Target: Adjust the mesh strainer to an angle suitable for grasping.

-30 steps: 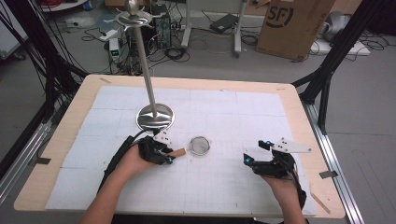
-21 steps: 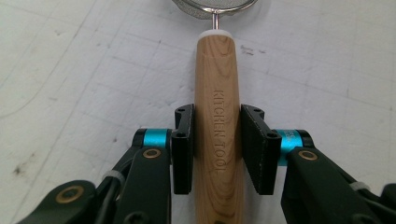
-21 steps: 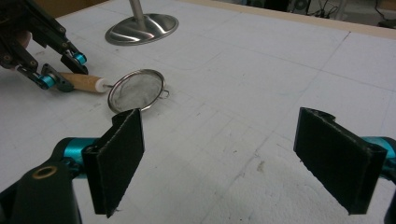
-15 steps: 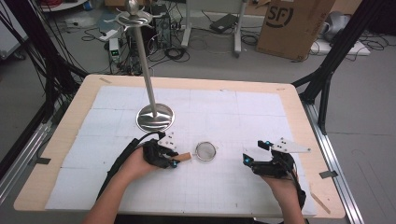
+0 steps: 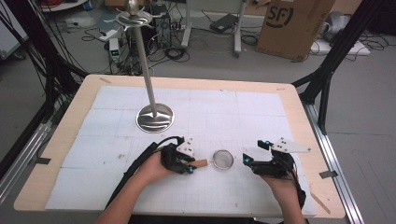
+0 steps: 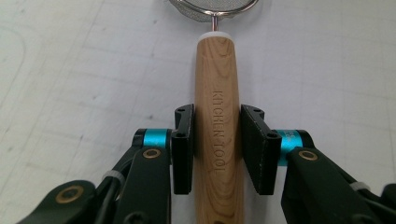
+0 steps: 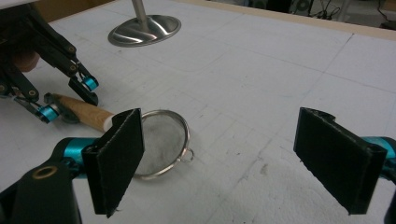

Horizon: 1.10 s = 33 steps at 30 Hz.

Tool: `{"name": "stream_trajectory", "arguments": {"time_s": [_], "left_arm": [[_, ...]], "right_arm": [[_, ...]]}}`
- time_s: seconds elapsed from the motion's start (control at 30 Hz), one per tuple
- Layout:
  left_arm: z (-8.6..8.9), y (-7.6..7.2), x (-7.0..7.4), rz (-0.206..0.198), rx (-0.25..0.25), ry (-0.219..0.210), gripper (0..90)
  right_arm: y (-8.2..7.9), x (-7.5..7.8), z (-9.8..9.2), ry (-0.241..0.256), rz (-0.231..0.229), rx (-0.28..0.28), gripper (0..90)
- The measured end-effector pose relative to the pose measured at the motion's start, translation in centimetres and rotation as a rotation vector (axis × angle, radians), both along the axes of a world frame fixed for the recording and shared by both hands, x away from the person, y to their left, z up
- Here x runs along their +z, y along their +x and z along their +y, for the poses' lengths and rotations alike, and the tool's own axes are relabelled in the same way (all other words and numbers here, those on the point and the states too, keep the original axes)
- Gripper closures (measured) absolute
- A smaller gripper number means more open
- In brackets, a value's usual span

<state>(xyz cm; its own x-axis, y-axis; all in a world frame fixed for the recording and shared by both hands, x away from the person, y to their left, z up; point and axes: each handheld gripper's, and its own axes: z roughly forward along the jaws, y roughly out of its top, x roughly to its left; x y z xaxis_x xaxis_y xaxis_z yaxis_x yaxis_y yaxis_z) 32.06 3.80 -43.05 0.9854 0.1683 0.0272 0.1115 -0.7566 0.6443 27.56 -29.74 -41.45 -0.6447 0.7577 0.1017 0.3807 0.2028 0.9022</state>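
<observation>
White gridded desk (image 5: 261, 107), a strainer near its front edge.
From above, the left gripper (image 5: 189, 164) clasps the strainer (image 5: 223, 159) by its wooden handle, and the right gripper (image 5: 247, 161) rests just beside the mesh bowl; a steel stand (image 5: 154, 116) rises behind. Left gripper view: both jaws press the handle (image 6: 217, 130). Right gripper view: the right gripper's (image 7: 233, 163) jaws gape wide, holding nothing, the strainer (image 7: 161, 142) beyond them.

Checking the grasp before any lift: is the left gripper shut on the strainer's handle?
Shut: in the left gripper view, both pads of the left gripper press the wooden handle of the strainer.
</observation>
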Motion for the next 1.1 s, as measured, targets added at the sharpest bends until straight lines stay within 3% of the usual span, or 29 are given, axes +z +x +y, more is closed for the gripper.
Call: {"name": "stream_trajectory", "arguments": {"time_s": [0.53, 0.63, 0.67, 0.77, 0.93, 1.1], "left_arm": [[-4.8, -1.2, -0.2, -0.009, -0.082, -0.021, 66.5], [-4.8, -1.2, -0.1, -0.015, -0.081, -0.019, 66.0], [-4.7, -1.2, -0.1, -0.021, -0.072, -0.016, 60.5], [-4.4, -1.2, 0.0, -0.021, -0.057, -0.003, 55.5], [-3.3, -1.1, -0.1, -0.025, -0.037, -0.01, 53.3], [-2.1, -0.5, 0.0, -0.038, 0.015, -0.008, 53.6]], "right_arm": [[0.0, -0.1, 0.2, -0.004, 0.004, 0.007, 15.0], [0.0, -0.1, 0.2, -0.002, 0.007, 0.005, 15.0], [0.0, -0.1, 0.1, -0.001, 0.003, 0.004, 15.0], [0.0, -0.1, 0.1, 0.001, 0.005, 0.002, 15.0], [-0.1, -0.1, -0.1, -0.002, 0.003, 0.001, 15.0], [-0.1, -0.1, 0.0, -0.006, 0.005, 0.003, 15.0]]}}
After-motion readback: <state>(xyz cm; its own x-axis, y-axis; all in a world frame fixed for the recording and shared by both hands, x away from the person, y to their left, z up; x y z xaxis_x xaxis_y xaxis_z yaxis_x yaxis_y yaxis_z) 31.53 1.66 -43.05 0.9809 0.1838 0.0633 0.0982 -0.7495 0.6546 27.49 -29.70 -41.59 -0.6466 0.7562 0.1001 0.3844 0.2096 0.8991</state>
